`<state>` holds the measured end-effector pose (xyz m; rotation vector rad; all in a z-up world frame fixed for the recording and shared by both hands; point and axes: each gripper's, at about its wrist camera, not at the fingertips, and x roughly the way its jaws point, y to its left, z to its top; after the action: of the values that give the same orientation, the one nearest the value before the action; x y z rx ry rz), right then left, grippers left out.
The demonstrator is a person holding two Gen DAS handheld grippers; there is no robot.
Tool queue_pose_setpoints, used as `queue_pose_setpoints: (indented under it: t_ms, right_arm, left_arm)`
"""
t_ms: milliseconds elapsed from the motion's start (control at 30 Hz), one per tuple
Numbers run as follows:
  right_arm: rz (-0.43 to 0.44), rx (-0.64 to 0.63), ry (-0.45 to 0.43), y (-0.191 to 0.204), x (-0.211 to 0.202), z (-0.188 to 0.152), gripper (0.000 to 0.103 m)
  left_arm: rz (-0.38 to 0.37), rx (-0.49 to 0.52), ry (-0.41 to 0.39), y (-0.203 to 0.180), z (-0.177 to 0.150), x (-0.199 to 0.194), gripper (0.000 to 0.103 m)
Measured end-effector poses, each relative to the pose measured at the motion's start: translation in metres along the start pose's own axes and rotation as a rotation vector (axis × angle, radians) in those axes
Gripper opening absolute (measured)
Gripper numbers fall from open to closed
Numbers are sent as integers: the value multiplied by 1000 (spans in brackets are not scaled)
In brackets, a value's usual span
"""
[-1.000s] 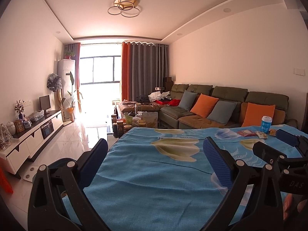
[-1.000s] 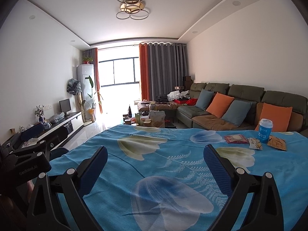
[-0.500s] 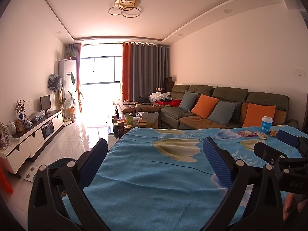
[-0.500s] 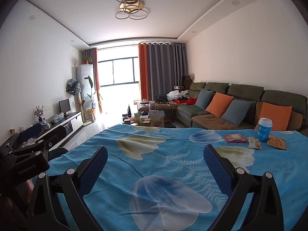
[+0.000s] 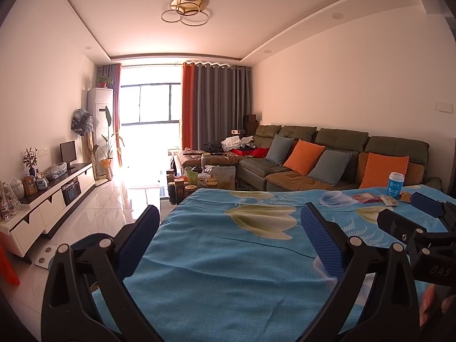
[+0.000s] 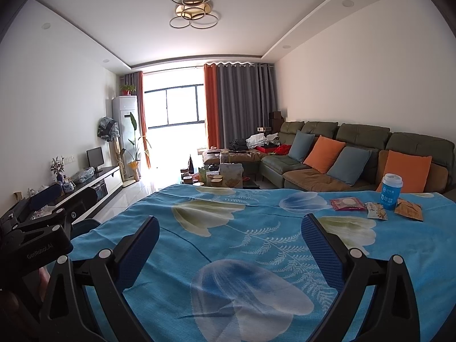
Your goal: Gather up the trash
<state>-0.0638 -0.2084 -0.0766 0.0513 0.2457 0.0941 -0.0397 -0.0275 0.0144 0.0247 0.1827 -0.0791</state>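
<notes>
Both hand-held grippers, left (image 5: 230,228) and right (image 6: 230,240), gape empty; blue cup (image 6: 391,191) lidded, contents unseen.

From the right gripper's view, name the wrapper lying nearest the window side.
The red wrapper: flat on the blue tablecloth, leftmost of three, apart from the blue cup.

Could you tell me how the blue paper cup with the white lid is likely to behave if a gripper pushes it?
The blue paper cup with the white lid stands tall and narrow on soft blue floral cloth, so it probably tips. It likely crushes easily; fill unknown.
</notes>
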Motion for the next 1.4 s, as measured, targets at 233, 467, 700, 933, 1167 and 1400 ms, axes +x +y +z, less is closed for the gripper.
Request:
queue_pose_setpoints:
  t_ms: [233, 467, 700, 933, 1167, 1400]
  right_arm:
    - [-1, -1, 1, 0, 0, 0, 96]
    - [-1, -2, -1, -1, -1, 0, 96]
    - [-1, -1, -1, -1, -1, 0, 96]
    - [-2, 0, -2, -1, -2, -1, 96]
    - [-3, -1, -3, -2, -3, 0, 96]
    - [-3, 0, 1, -3, 0, 0, 96]
  left_arm:
    - [3, -3, 2, -1, 0, 0, 97]
    - [3, -2, 3, 0, 0, 0, 97]
    - [5, -3, 3, 0, 0, 1, 97]
    - [4, -2, 2, 0, 0, 1, 97]
    - [5, -2, 2, 0, 0, 1, 97]
    - [6, -2, 6, -1, 0, 1, 97]
